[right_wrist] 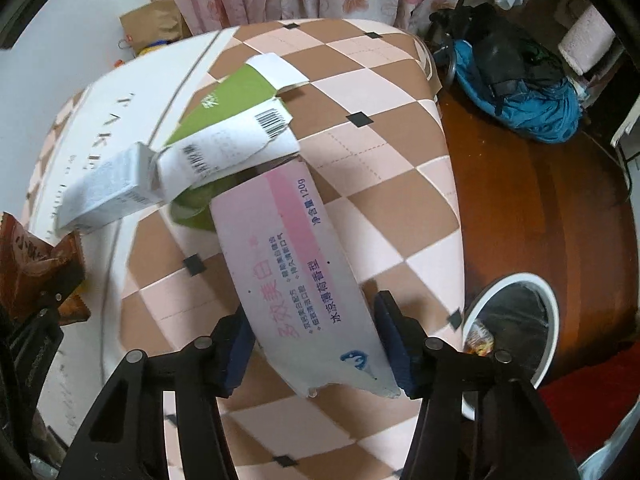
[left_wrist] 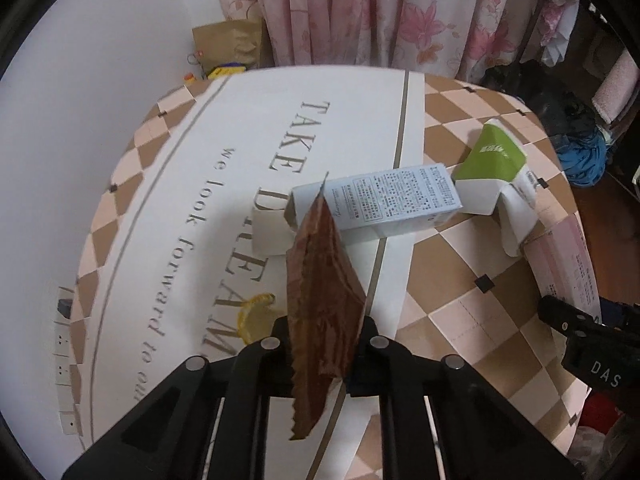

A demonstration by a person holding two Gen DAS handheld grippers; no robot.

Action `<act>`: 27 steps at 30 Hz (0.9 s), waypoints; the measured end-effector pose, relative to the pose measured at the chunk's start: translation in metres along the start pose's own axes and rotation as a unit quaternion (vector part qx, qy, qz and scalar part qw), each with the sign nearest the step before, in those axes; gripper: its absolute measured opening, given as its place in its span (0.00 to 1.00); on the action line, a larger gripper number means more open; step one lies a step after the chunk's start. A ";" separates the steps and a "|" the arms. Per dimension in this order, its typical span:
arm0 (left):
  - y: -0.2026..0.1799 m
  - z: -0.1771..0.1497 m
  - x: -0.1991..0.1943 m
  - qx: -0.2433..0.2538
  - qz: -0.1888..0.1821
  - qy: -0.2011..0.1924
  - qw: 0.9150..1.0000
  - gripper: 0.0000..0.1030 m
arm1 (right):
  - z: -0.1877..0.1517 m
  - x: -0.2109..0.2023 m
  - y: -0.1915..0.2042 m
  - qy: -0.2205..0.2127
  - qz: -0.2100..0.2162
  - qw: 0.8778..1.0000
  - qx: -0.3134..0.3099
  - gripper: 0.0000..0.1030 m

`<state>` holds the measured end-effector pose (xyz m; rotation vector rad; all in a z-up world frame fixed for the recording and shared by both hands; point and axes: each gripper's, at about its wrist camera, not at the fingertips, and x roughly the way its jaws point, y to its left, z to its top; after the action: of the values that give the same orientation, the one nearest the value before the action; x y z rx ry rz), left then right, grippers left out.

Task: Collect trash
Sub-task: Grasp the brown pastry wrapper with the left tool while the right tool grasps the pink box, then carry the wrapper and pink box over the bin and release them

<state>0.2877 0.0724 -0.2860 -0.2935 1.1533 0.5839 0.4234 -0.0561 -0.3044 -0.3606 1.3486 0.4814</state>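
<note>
Right gripper (right_wrist: pixel 316 350) is straddling the near end of the pink-and-white toothpaste box (right_wrist: pixel 296 264). The box's long axis is running straight out from the jaws, away across the checkered tabletop (right_wrist: pixel 384 184). The pads are sitting along both long edges, about as wide apart as the box. The left pad looks to be touching; on the right I cannot tell whether there is contact, so I'm calling it closing in, not a confirmed grip. The near end of the box looks torn open.

The white bin (right_wrist: pixel 516 320) is sitting on the wooden floor just off the table edge, to the right of this gripper and close to it. That's the relation that matters: the right hand is much nearer the bin, and a short swing right over the edge should be putting the box above it. Some wrappers are already showing inside.

Left gripper (left_wrist: pixel 324 344) is clamped tight on a brown snack wrapper (left_wrist: pixel 324 276), which is standing upright on edge between the pads and poking out both ends. It is hanging over the white printed sheet (left_wrist: pixel 160 184), well left of the bin, so it's going to need the longer carry.

Farther out, still on the table: a light blue carton (left_wrist: pixel 392 204) lying across, touching a green-and-white carton (left_wrist: pixel 492 168) behind it. Both are untouched, roughly between the two hands.
</note>
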 end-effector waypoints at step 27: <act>-0.090 -0.017 -0.178 0.065 -0.065 -0.158 0.983 0.08 | -0.085 -0.168 -0.120 -0.138 0.058 0.980 0.133 0.56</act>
<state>0.2765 -0.0598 -0.1359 -0.1556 0.8528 0.4200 0.3910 -0.2224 -0.1587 0.0066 1.1485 0.4232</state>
